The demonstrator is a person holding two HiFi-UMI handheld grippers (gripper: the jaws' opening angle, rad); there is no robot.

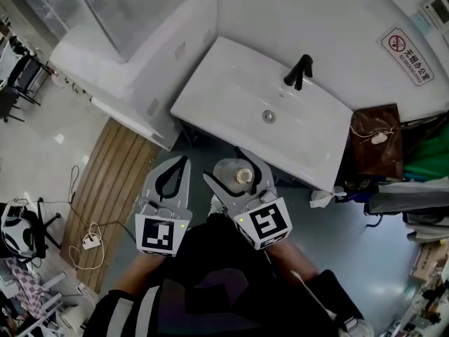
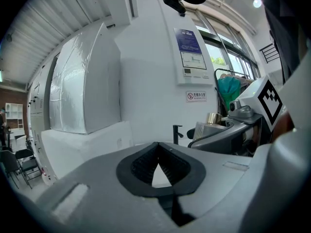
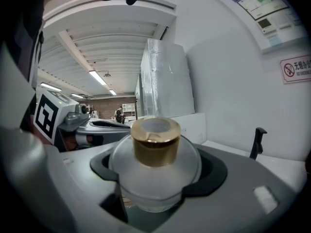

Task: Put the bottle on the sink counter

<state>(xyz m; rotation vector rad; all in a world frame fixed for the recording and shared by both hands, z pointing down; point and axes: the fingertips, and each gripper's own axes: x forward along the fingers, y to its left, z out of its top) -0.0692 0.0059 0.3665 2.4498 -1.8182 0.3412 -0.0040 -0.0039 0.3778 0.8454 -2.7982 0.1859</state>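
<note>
A round frosted bottle (image 1: pixel 231 170) with a gold cap (image 1: pixel 243 176) is held upright in my right gripper (image 1: pixel 235 168), shut on the bottle's body just short of the sink's front edge. In the right gripper view the bottle (image 3: pixel 155 178) fills the space between the jaws, its gold cap (image 3: pixel 155 141) on top. The white sink counter (image 1: pixel 224 83) lies ahead, with a black faucet (image 1: pixel 298 72) at its back. My left gripper (image 1: pixel 184 161) hangs beside the right one, jaws together with nothing in them. The left gripper view shows its tips (image 2: pixel 157 145) meeting and the faucet (image 2: pixel 177 134) beyond.
A tall white unit (image 1: pixel 133 55) stands against the sink's left side. A brown bag (image 1: pixel 377 139) sits right of the basin, with green cloth behind it. On the floor at left lie a wooden mat (image 1: pixel 112 181) and a power strip (image 1: pixel 90 241) with cable.
</note>
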